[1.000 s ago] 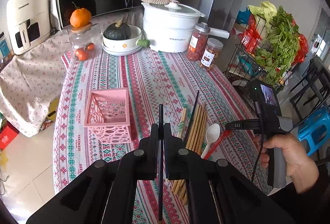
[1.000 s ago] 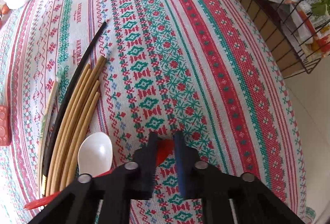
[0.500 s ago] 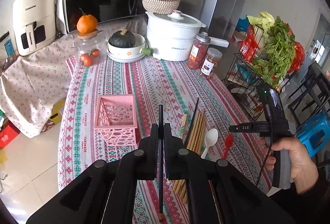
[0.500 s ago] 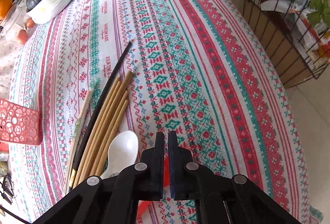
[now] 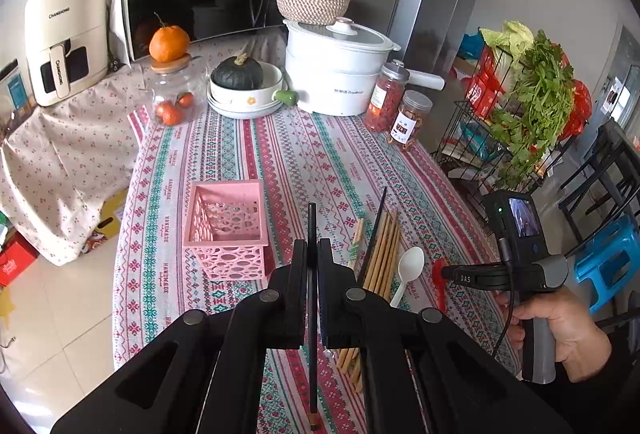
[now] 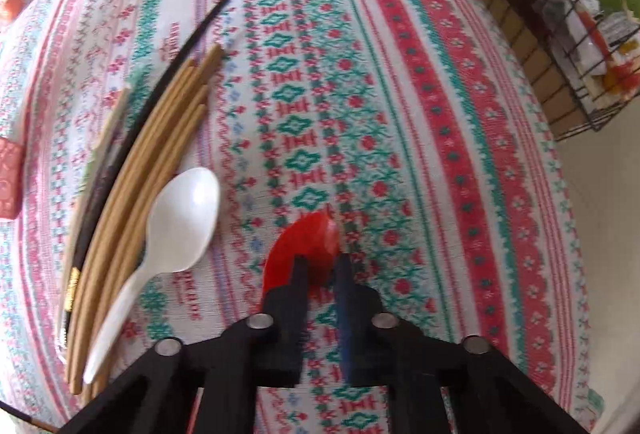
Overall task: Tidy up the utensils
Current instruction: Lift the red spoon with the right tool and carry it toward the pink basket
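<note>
My left gripper [image 5: 312, 254] is shut on a black chopstick [image 5: 312, 298] and holds it upright above the table, just right of the pink basket [image 5: 226, 228]. Several tan chopsticks [image 5: 386, 246], a black chopstick [image 5: 374, 230] and a white spoon [image 5: 410, 270] lie on the striped cloth. My right gripper [image 6: 322, 266] has its jaws slightly apart over the bowl of a red spoon [image 6: 308, 244] lying on the cloth. The white spoon [image 6: 176, 218] and tan chopsticks [image 6: 156, 158] lie to its left. The right gripper also shows in the left wrist view [image 5: 444, 272].
At the table's back stand a white pot [image 5: 336, 70], two jars [image 5: 396, 102], a bowl with a squash [image 5: 244, 86] and a glass jar [image 5: 174, 90]. A wire rack [image 5: 488, 146] with greens stands off the right edge. The table edge [image 6: 568, 194] drops to floor.
The right gripper, shut half a second ago, has parted its jaws and dropped lower over the red spoon. The left gripper has kept the chopstick and pulled back higher.
</note>
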The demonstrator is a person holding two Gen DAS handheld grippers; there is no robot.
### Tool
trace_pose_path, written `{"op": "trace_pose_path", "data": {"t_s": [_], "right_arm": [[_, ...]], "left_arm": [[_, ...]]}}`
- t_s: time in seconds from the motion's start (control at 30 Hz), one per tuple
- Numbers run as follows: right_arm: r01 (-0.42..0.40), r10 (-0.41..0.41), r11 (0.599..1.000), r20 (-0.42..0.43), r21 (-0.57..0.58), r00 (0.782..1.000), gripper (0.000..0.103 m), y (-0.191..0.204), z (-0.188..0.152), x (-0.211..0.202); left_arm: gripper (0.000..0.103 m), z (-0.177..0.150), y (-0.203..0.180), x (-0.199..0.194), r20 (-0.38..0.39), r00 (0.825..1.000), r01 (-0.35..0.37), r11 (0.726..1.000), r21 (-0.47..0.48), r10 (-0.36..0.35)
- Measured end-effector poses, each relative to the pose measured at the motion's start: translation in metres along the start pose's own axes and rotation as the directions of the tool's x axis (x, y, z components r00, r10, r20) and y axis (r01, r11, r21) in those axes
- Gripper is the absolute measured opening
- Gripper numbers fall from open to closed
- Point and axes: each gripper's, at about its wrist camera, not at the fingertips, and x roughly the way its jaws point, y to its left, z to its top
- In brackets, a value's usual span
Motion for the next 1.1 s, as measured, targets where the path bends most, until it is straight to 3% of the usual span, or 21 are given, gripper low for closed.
{"op": "trace_pose_path", "data": {"t_s": [0.27,0.47,0.6,0.77,0.97,1.1], "right_arm": [[-0.032,0.035,0.999,0.122,-0.027,0.992,0.000,0.012,-0.002,-0.032],[-0.092,0.101,0.995,0.254,-0.046,0.962,0.000,0.027,-0.003,-0.072],[-0.137,0.152,0.988,0.352,-0.067,0.924,0.000,0.033,-0.006,-0.104],[-0.178,0.206,0.979,0.470,-0.105,0.858,0.000,0.045,-0.013,-0.143],[-0.203,0.248,0.969,0.586,-0.143,0.771,0.000,0.059,-0.013,-0.180],[-0.219,0.275,0.961,0.635,-0.166,0.722,0.000,0.068,-0.010,-0.196]], "left_arm": [[0.004,0.002,0.004,-0.013,0.030,1.000,0.004,1.000,-0.012,-0.004],[0.004,0.007,0.005,-0.029,0.067,0.998,0.023,1.000,-0.018,-0.021],[0.004,0.011,0.006,-0.044,0.110,0.993,0.035,0.999,-0.025,-0.032],[0.004,0.021,0.013,-0.067,0.189,0.981,0.061,0.997,-0.041,-0.052],[0.004,0.042,0.038,-0.099,0.333,0.942,0.075,0.992,-0.102,-0.037],[0.004,0.053,0.048,-0.104,0.387,0.922,0.058,0.991,-0.124,-0.006]]}}
